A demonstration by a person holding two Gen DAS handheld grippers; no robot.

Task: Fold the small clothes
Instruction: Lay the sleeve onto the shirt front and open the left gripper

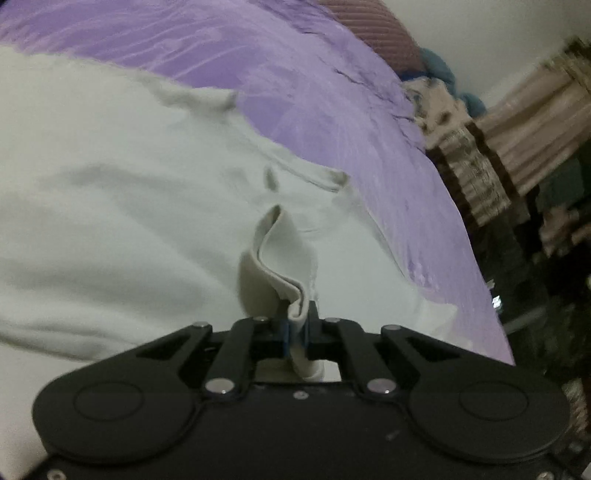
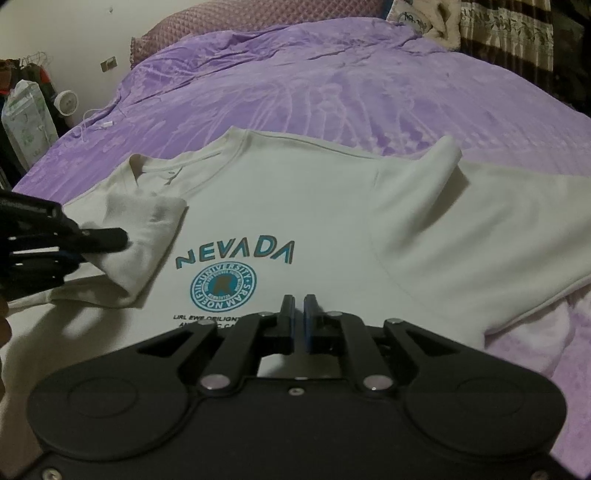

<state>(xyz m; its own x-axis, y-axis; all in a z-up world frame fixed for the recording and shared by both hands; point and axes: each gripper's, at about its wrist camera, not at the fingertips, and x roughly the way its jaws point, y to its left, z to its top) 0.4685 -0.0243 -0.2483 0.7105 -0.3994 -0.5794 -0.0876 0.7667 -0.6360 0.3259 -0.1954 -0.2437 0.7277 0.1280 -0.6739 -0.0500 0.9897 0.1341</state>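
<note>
Nearest to the right wrist camera is the right gripper. Its two fingers stand almost together with only a thin gap, and nothing is between them. It hangs over the lower part of the shirt, just below the round teal print.

That white shirt lies spread, front up, on the purple blanket that covers the bed. The word NEVADA is printed in teal above the round print. The right-hand sleeve lies flat, away from the print, and reaches toward the blanket's edge.

On the other side of the print, the left gripper is clamped on the left sleeve. In the left wrist view a folded ridge of white cloth is pinched between the fingers and stands up from them. That sleeve is lifted and folded inward over the shirt's chest, its cuff close to the letter N. A reddish pillow lies at the far end of the blanket.
</note>
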